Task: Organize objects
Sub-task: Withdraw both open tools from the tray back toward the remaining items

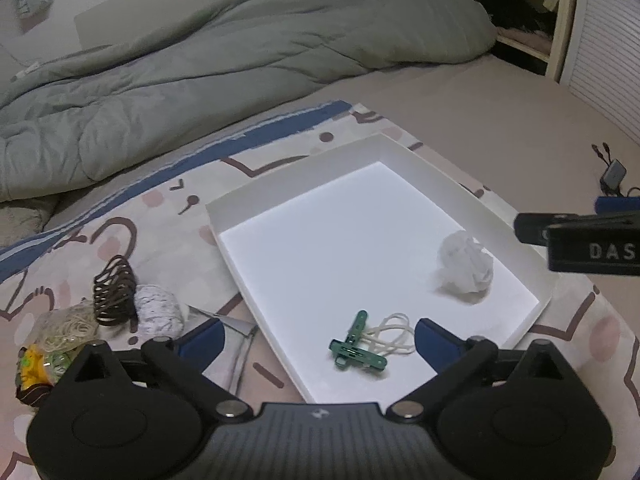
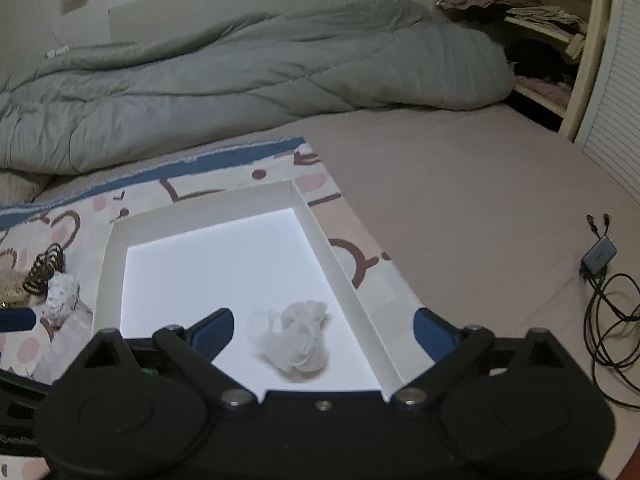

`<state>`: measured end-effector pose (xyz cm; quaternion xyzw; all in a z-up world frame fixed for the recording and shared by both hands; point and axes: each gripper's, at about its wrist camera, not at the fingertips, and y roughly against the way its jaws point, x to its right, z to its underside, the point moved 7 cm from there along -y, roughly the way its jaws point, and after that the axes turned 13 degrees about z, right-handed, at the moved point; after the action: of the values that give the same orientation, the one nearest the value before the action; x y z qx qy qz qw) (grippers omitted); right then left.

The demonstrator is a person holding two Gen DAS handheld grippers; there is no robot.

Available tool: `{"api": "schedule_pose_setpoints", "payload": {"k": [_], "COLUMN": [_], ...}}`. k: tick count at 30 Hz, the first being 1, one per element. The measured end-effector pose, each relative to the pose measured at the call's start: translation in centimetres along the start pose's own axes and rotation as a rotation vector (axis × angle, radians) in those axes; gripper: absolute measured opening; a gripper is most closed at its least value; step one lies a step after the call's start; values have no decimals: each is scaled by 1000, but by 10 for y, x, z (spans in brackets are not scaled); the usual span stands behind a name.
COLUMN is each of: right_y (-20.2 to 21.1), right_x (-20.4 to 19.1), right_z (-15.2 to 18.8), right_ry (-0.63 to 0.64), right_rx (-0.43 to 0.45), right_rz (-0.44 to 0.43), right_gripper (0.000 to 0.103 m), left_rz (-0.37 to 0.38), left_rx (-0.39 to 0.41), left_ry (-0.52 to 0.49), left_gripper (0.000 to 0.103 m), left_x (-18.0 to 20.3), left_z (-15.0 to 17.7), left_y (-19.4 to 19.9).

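- Left wrist view shows my left gripper (image 1: pixel 316 338) spread wide with nothing between its blue fingers (image 1: pixel 434 340); it hangs over the near end of the white tray (image 1: pixel 296 176), just above a green clip (image 1: pixel 354 350) tangled with a pale elastic band (image 1: pixel 394 334), both lying loose on the tray floor.
- Right wrist view gives the same for my right gripper (image 2: pixel 320 334); released, gripping nothing; a crumpled white plastic wad (image 2: pixel 294 340) sits on the tray floor between its fingers, untouched by either pad as far as I can see.
- So I judge three things to be sorted already: clip, band and wad all rest inside the tray; the clip pair near my left, the wad toward the right wall.
- What I reckon is left lies outside the tray on the patterned cloth (image 1: pixel 168 208), to its left: a brown coiled hair tie (image 1: pixel 114 290), a white speckled scrunchie (image 1: pixel 158 312) touching it, a heap of cream rubber bands (image 1: pixel 66 330), and a yellow-green packet (image 1: pixel 34 368) at the edge; what that packet holds I cannot tell.
- A clear plastic sheet or bag (image 1: pixel 236 326) lies between the scrunchie and the tray wall; I may snag it reaching across.
- Beyond: a rumpled grey-green duvet (image 1: pixel 240 40), well clear; a small hub with black cables (image 2: pixel 598 258) on the bare sheet to the right, also clear.
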<state>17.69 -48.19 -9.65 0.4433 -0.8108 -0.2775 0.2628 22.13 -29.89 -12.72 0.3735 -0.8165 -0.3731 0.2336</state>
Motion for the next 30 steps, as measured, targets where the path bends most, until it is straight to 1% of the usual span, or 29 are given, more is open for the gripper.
{"api": "schedule_pose_setpoints", "payload": {"k": [3,12,18,26,30], "right_y": [6,19,28,36,40], "right_x": [2,6,7,-2,-12], "right_z": [-1,1,0,-4,-8], "right_ry": [-12,-12,-23,-25,-39], "right_rx": [15,58,77,107,120], "right_rz": [-4,25,26,19,-1], "right_gripper": [103,103,103,103,103], "left_rz": [-21,-51,-63,-86,-105], "left_rx": [31,123,166,227,247], "left_ry": [12,67,105,149,169], "left_gripper": [103,103,103,103,103], "left_x": [-5,-18,-28,-46,-60], "left_z": [-1,-7,-9,-8,-5], "left_y": [8,31,43,60,67]}}
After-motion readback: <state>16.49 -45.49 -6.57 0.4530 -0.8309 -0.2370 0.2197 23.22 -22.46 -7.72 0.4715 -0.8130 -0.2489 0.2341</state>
